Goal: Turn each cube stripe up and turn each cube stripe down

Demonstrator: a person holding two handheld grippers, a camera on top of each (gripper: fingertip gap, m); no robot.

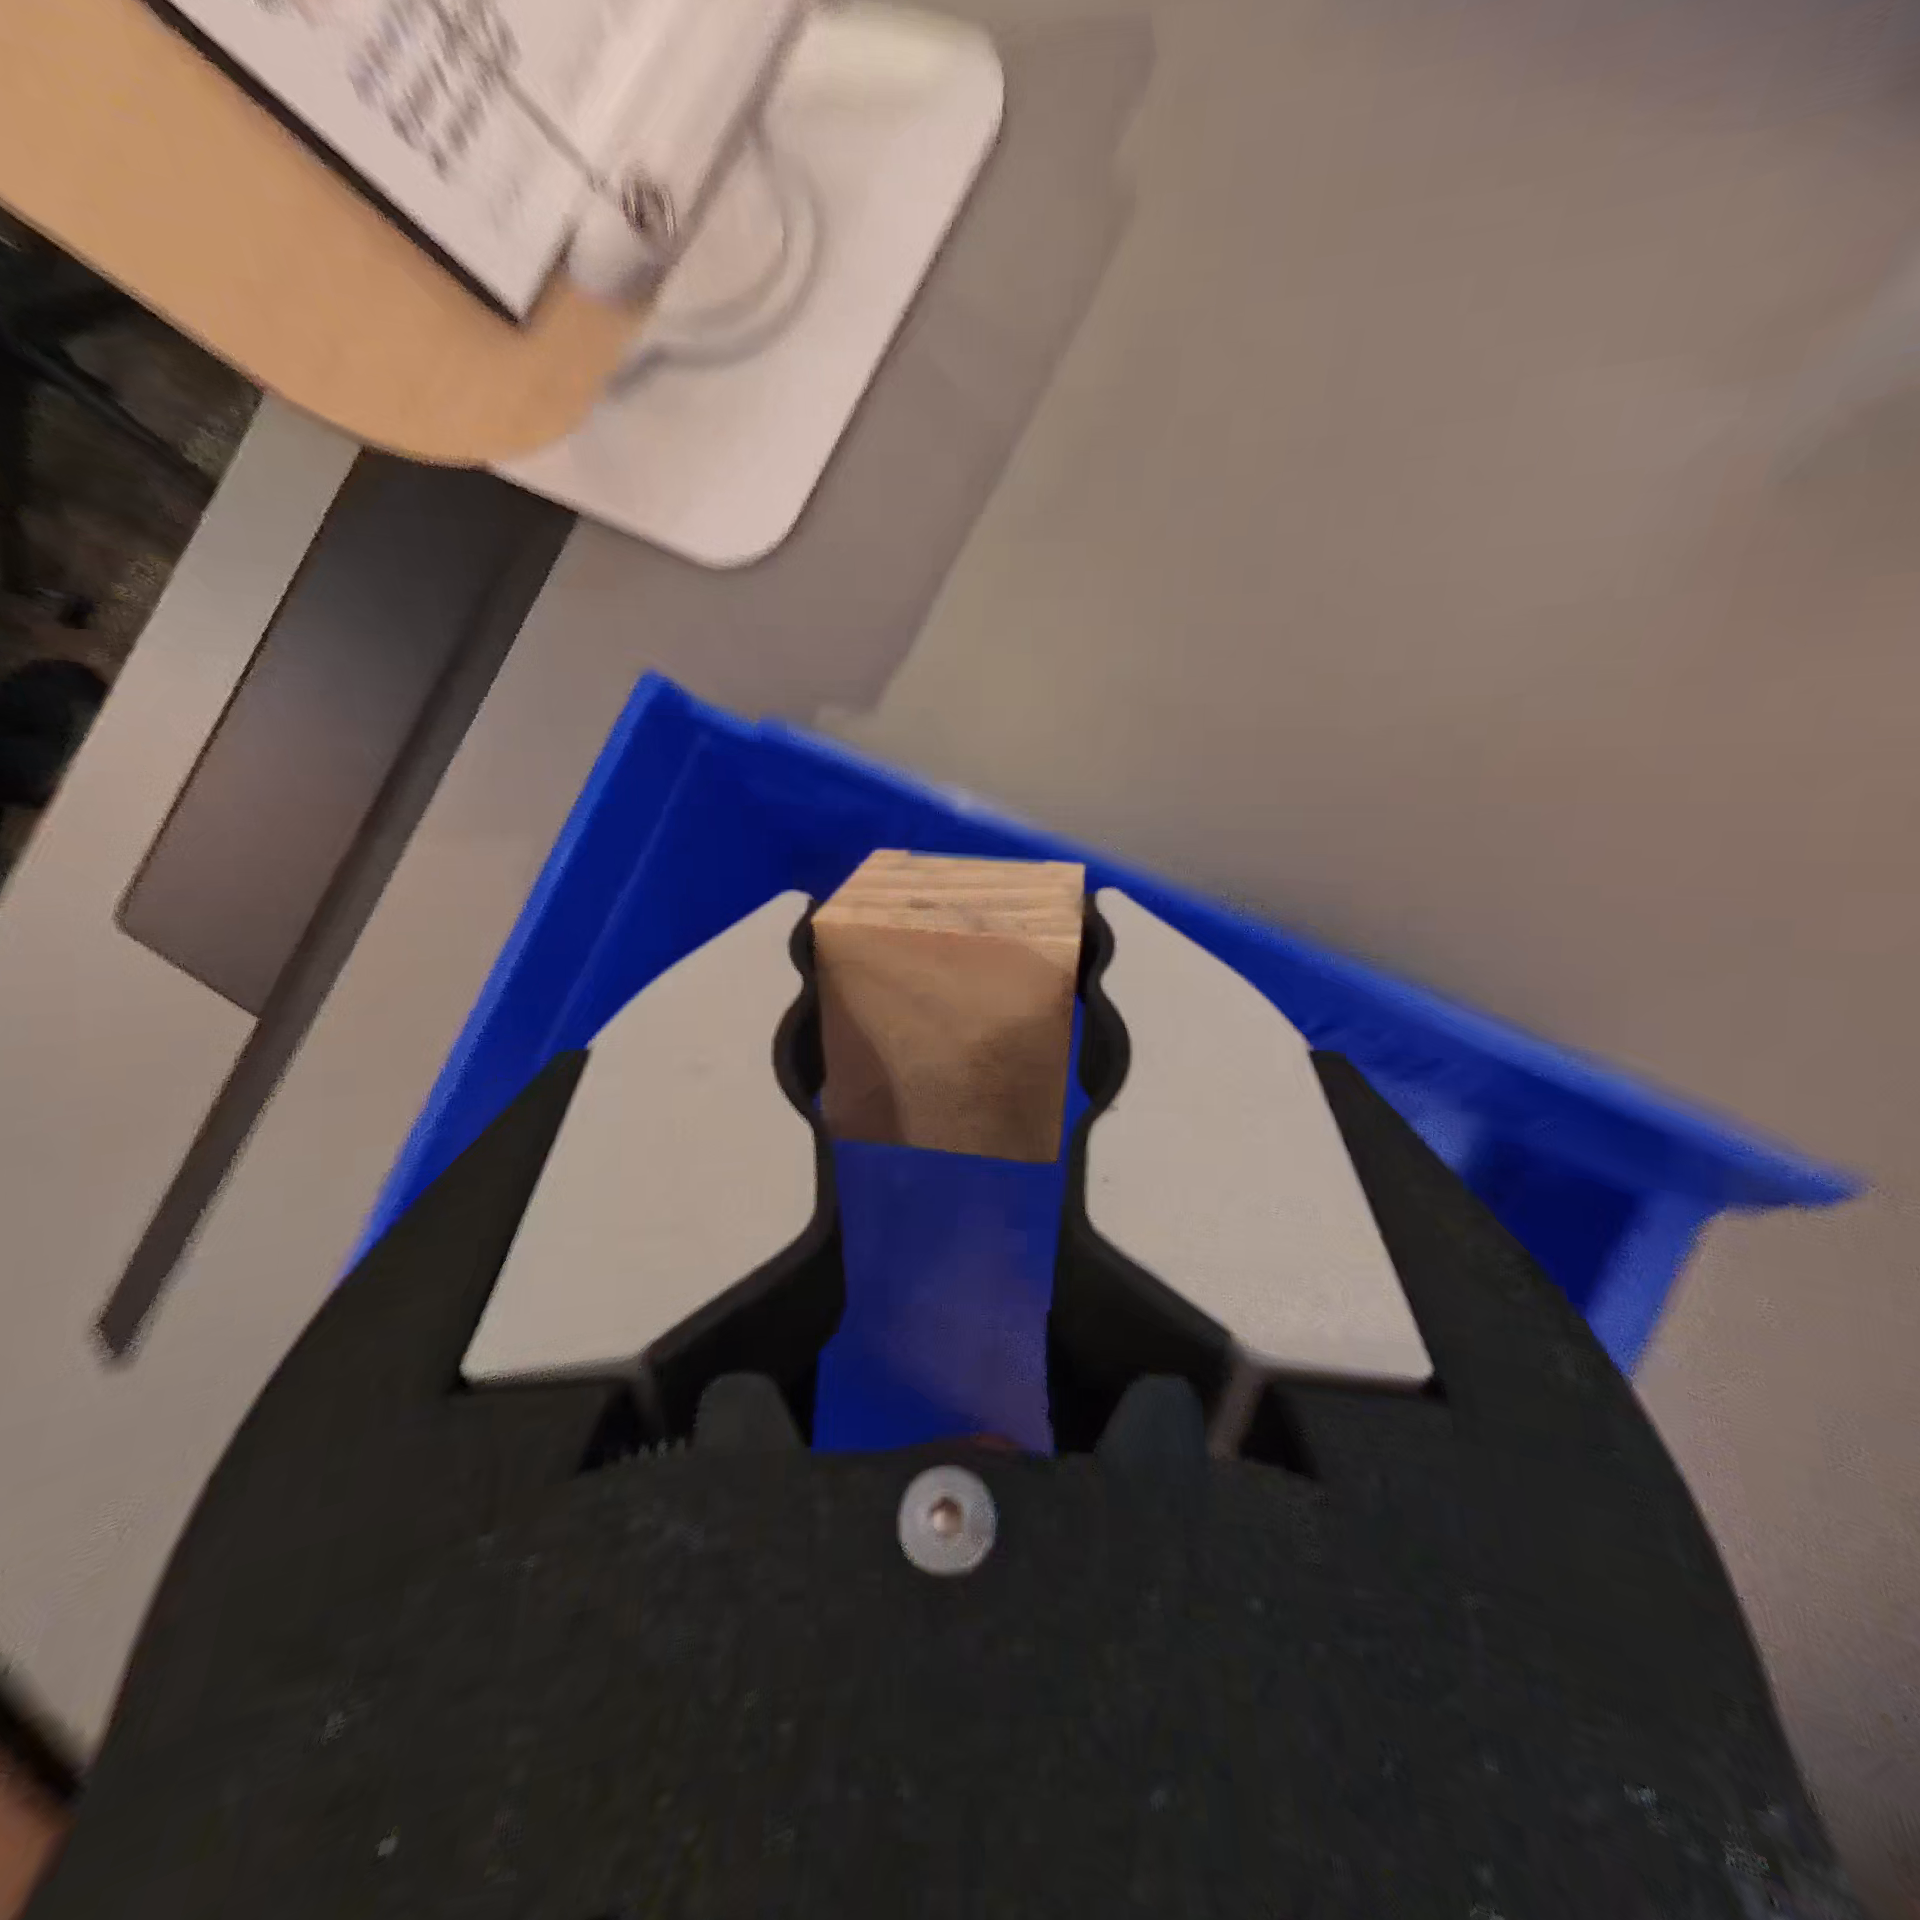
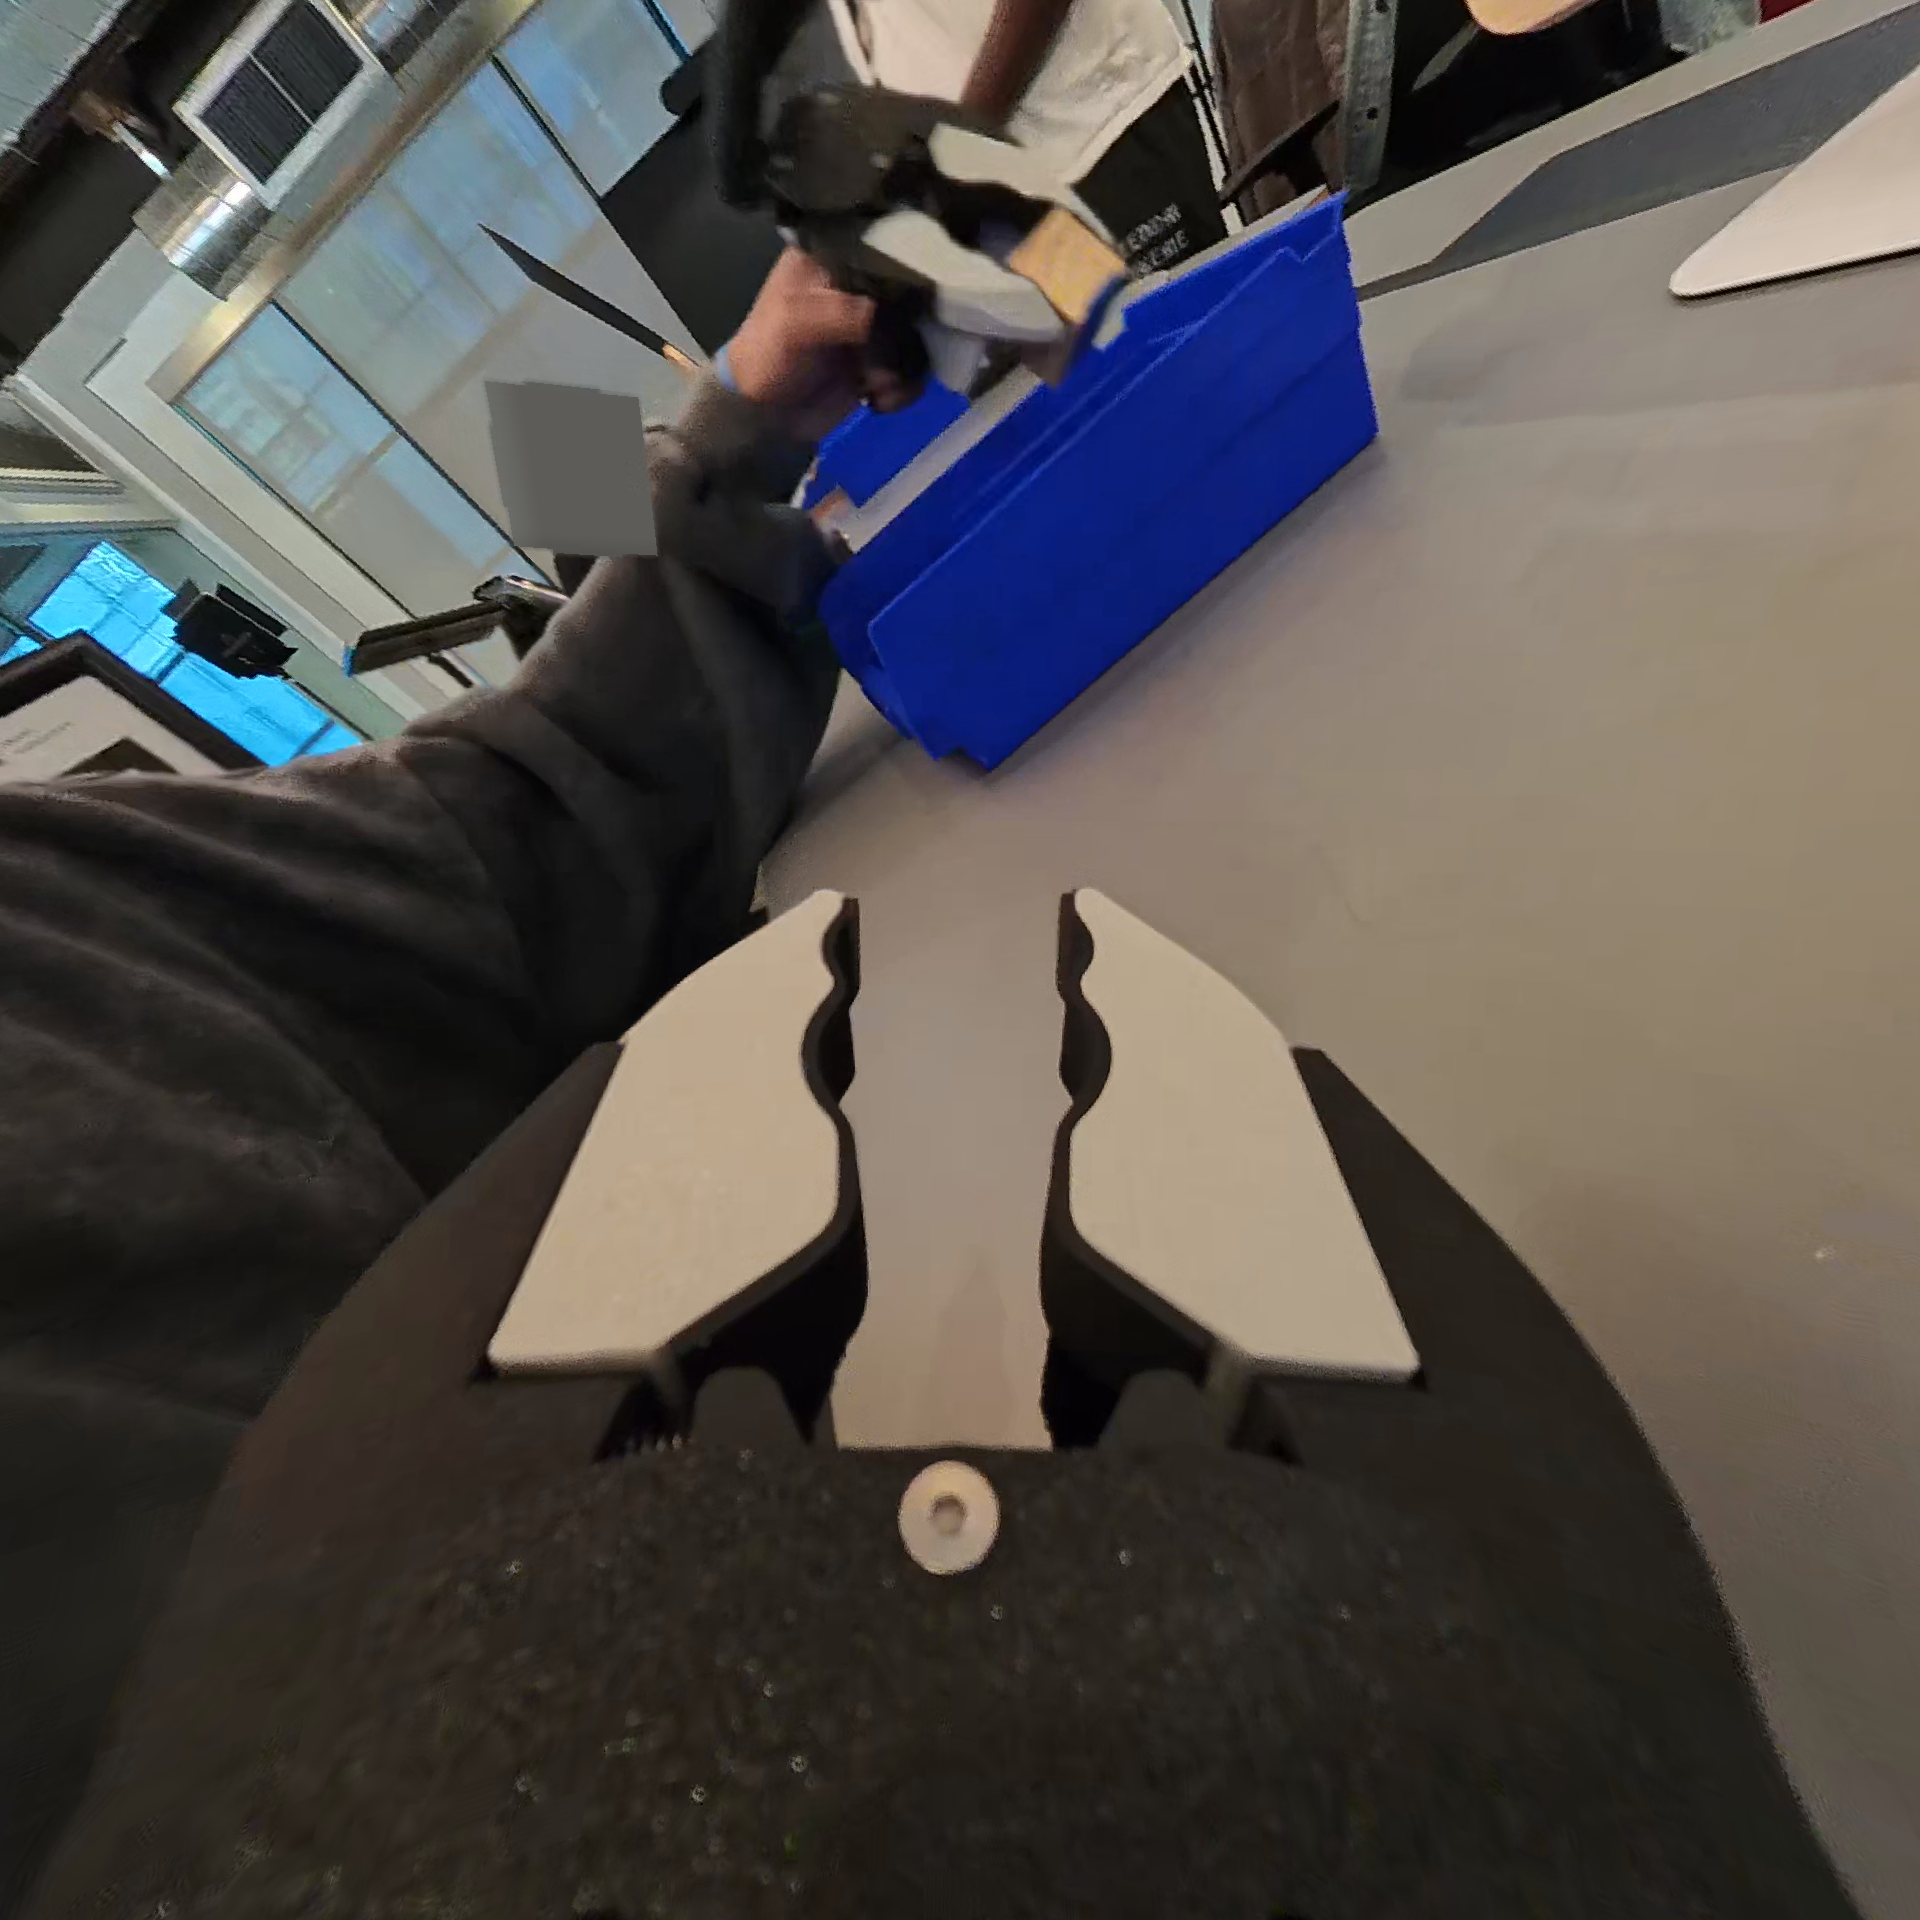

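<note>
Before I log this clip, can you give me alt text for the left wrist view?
The left gripper is shut on a plain wooden cube, held above an open blue plastic bin on a grey table. No stripe shows on the cube's visible faces. A blurred cardboard box and a white rounded pad sit behind.

Both grippers wear grey finger plates on black, wavy-edged fingers: the left gripper (image 1: 948, 997), the right gripper (image 2: 958, 997). Each speckled black body carries one silver screw. A dark grey sleeve (image 2: 312, 935) is worn.
</note>
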